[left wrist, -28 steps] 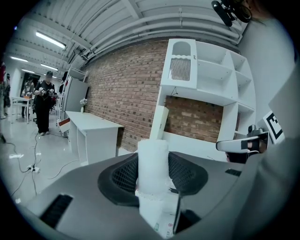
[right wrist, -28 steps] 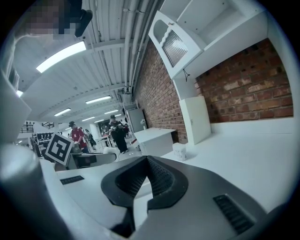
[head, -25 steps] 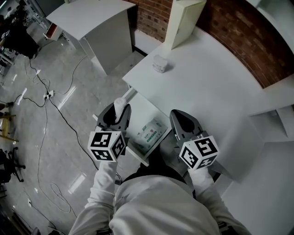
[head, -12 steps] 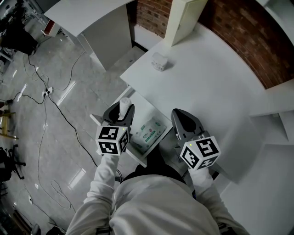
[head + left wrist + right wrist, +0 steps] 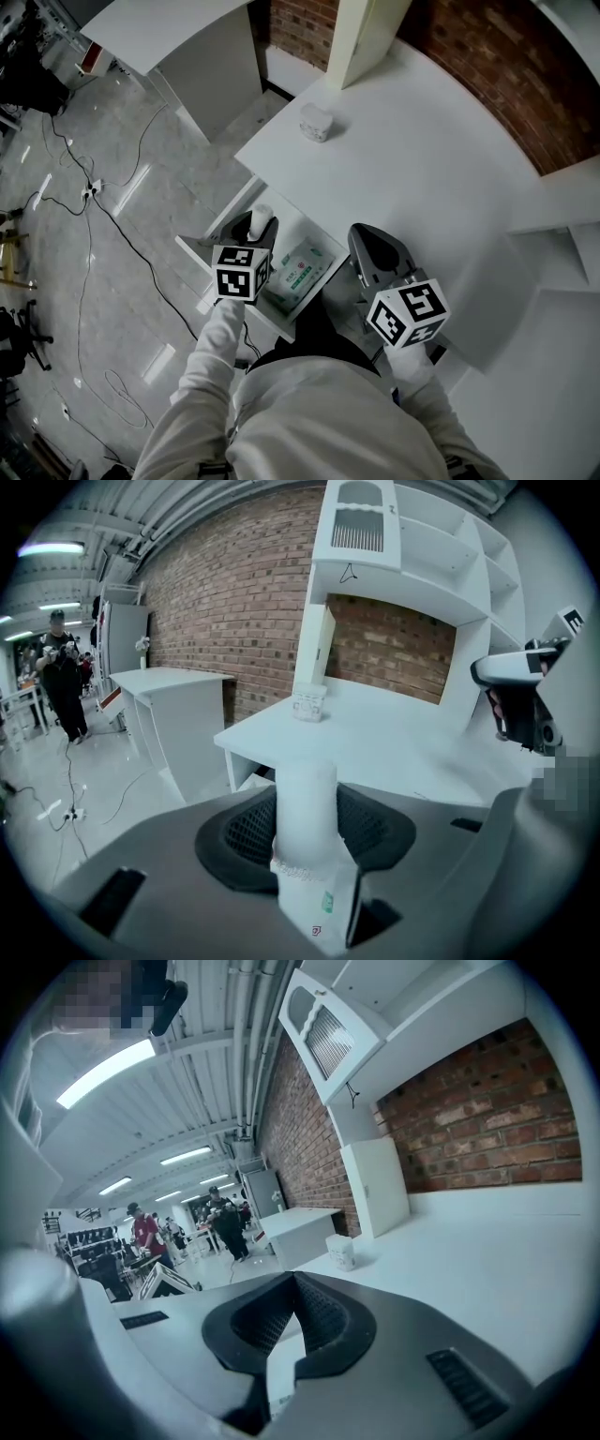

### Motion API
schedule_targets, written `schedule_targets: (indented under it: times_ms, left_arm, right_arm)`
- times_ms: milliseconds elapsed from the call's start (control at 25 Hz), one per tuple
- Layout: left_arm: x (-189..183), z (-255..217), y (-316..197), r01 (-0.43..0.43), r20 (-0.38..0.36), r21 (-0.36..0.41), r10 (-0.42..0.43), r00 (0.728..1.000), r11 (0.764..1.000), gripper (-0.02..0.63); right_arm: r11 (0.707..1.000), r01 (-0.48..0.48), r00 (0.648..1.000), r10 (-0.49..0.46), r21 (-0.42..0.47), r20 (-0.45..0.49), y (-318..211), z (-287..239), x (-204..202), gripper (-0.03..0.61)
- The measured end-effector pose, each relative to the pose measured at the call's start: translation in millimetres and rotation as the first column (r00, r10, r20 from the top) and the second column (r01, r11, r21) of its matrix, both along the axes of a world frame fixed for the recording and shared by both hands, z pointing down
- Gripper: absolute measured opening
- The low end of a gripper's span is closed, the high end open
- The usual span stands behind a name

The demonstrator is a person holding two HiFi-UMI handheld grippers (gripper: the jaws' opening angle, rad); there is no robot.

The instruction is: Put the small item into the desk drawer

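Note:
My left gripper (image 5: 256,225) is shut on a small white bottle (image 5: 262,219), which sticks up between its jaws over the left part of the open desk drawer (image 5: 298,225). In the left gripper view the bottle (image 5: 306,829) stands upright between the black pads, a small green mark on its label. A white and green packet (image 5: 300,268) lies in the drawer. My right gripper (image 5: 364,234) hovers just right of the drawer at the desk's front edge. Its jaws (image 5: 296,1288) meet with nothing between them.
The white desk (image 5: 412,159) carries a small white container (image 5: 316,122) and a tall cream panel (image 5: 361,37) by the brick wall. A second white desk (image 5: 178,28) stands at the left. Cables (image 5: 112,225) trail over the floor. People stand far off in both gripper views.
My left gripper has sunk and shifted right with the bottle, from beside the drawer's left edge to over the drawer. The right gripper has stayed put.

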State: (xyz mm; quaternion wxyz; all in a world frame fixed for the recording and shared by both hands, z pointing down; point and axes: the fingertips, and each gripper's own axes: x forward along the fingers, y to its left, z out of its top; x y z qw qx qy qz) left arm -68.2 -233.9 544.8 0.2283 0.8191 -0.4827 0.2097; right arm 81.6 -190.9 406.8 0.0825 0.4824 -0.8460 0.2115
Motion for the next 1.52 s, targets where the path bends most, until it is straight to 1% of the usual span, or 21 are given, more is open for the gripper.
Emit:
schedule_targets:
  times_ms: [120,280,440,680,840,1000,1080,1200,1320,1520]
  left_arm:
    - [4,19,-3,-0.001,0.01,-0.036,0.001,1.0,0.999,0.189]
    - [14,39,-4,-0.034,0.038,-0.081,0.037,0.999,0.996,0.19]
    - [18,57,-6,-0.046,0.058,-0.128,0.054,0.997,0.991,0.19]
    - [20,82,-5,-0.059,0.068,-0.202,0.074,0.995,0.978,0.19]
    - [20,102,-4,-0.062,0.091,-0.24,0.086,0.992,0.969,0.189]
    - [17,126,-2,-0.049,0.123,-0.291,0.088,0.989,0.956,0.19]
    - [19,146,-3,-0.051,0.113,-0.304,0.089,0.99,0.951,0.19]
    - [17,167,0,-0.043,0.132,-0.352,0.095,0.987,0.935,0.19]
    - [18,175,-1,-0.058,0.148,-0.377,0.121,0.982,0.925,0.19]
    - [16,194,-1,-0.037,0.168,-0.415,0.116,0.979,0.909,0.189]
  right_arm:
    - [1.0,-0.003,1.0,0.003,-0.004,0.002,-1,2,3,0.028]
    - [1.0,-0.008,1.0,0.008,-0.01,0.001,-3,4,7,0.028]
    - [1.0,-0.008,1.0,0.008,-0.015,0.002,-6,5,10,0.028]
    - [1.0,0.002,1.0,-0.002,-0.02,-0.002,-9,9,7,0.028]
    - [1.0,0.007,1.0,-0.007,-0.021,-0.005,-12,10,6,0.028]
    - [1.0,0.006,1.0,-0.006,-0.03,-0.009,-14,12,4,0.028]
    - [0.999,0.006,1.0,-0.006,-0.036,-0.008,-15,14,3,0.028]
    - [0.999,0.002,1.0,-0.002,-0.04,-0.008,-17,17,3,0.028]
    - [0.999,-0.002,1.0,0.002,-0.042,-0.008,-19,18,3,0.028]
    - [0.999,-0.016,1.0,0.015,-0.051,-0.017,-19,21,8,0.028]
